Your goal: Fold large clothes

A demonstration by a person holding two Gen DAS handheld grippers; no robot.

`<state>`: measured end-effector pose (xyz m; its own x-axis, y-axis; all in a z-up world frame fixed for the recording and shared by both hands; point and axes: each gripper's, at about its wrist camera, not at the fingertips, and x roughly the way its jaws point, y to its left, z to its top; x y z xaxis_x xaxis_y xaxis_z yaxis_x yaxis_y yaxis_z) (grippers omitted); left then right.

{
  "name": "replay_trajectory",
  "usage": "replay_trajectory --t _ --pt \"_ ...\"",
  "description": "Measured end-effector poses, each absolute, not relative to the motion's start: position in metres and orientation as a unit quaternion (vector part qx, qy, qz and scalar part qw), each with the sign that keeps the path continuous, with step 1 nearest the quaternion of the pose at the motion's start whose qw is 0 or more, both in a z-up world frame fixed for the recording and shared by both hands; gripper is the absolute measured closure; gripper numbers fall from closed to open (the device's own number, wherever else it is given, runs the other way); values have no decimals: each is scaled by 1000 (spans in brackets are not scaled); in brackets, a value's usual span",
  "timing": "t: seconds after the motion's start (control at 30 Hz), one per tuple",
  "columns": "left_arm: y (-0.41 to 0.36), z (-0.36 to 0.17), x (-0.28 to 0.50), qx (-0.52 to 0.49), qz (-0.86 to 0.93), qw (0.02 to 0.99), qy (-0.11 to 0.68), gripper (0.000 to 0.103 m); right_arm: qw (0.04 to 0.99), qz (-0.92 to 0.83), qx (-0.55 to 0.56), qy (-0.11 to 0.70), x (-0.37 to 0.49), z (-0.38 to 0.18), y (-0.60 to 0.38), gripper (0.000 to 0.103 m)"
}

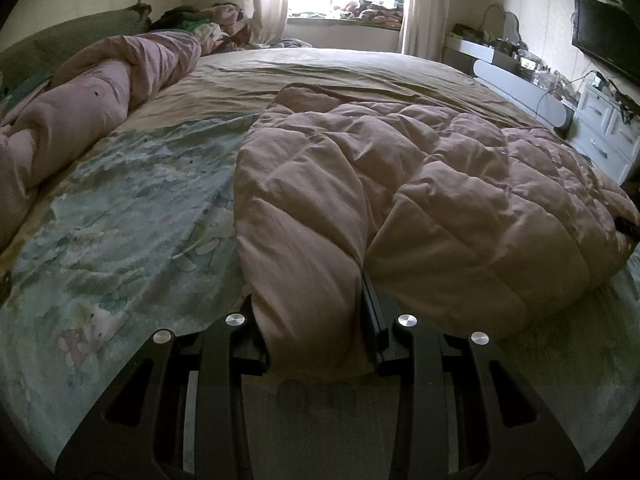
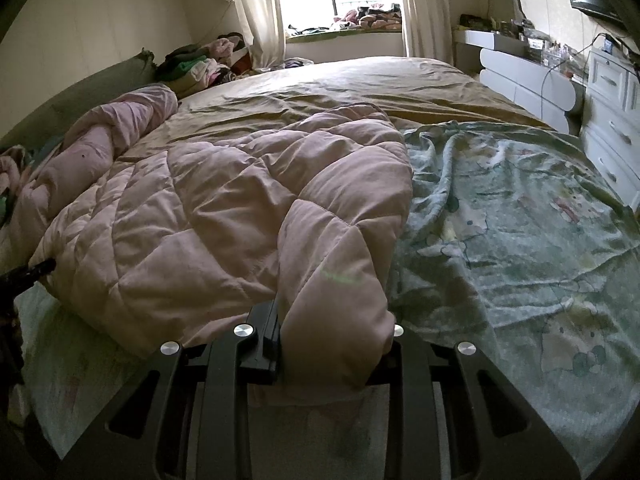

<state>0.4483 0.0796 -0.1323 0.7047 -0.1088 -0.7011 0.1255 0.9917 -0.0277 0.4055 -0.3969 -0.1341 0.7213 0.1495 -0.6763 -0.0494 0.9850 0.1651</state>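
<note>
Bed (image 1: 340, 64): fills most of both views; olive-tan sheet on far half, green cartoon-print blanket (image 1: 132, 208) on near half.
Pink quilted coat (image 1: 420, 184): the task's thing; lies puffy on the blanket at the near edge of bed, approx. centre. Far end reaches onto the tan sheet.
Left tongs (image 1: 316, 320): closed on a near fold of the coat; pink padding is bunched betw. the two black fingers and hangs down over them. Jaws only narrow apart, filled w/ fabric.
Right tongs (image 2: 334, 332): same, clamped on another near fold of the coat at its right side; fabric drapes over the right finger and hides most of it.
Other tongs in view: a dark tip shows at far left edge of right wrist view, and at far right edge of left wrist view, both touching the coat edge.
Pink duvet roll (image 1: 92, 120): long twisted roll along left side of bed, apart from the coat.
Clothes pile (image 2: 200, 64): green, pink, dark pieces heaped at far left corner, beside the curtain (image 2: 256, 12).
Window ledge (image 2: 348, 34): holds more bundled pink and dark fabric.
White drawers (image 2: 612, 120): right side, near the bed; top crowded w/ small items and cables, too small to tell.
White desk (image 1: 504, 64): far right, also cluttered.
TV (image 1: 604, 36): dark screen on right wall.
In the way: nothing lies on top of the coat; blanket under it is wrinkled at right.
</note>
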Motion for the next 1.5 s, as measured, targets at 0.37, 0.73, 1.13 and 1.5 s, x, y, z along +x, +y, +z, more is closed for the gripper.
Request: replay_trajectory --t 0.37,0.73,1.13,1.5 --pt "87 -132 428 10 -63 923 380 76 923 55 70 374 383 -135 -396 77" --pt "91 -133 409 1 -55 924 379 76 922 55 70 377 362 -137 -395 76" --pt "94 -133 391 3 -52 924 380 75 922 57 76 376 338 -138 -397 76" --pt "100 -135 377 -8 -48 925 377 75 921 57 77 377 329 -140 -400 76"
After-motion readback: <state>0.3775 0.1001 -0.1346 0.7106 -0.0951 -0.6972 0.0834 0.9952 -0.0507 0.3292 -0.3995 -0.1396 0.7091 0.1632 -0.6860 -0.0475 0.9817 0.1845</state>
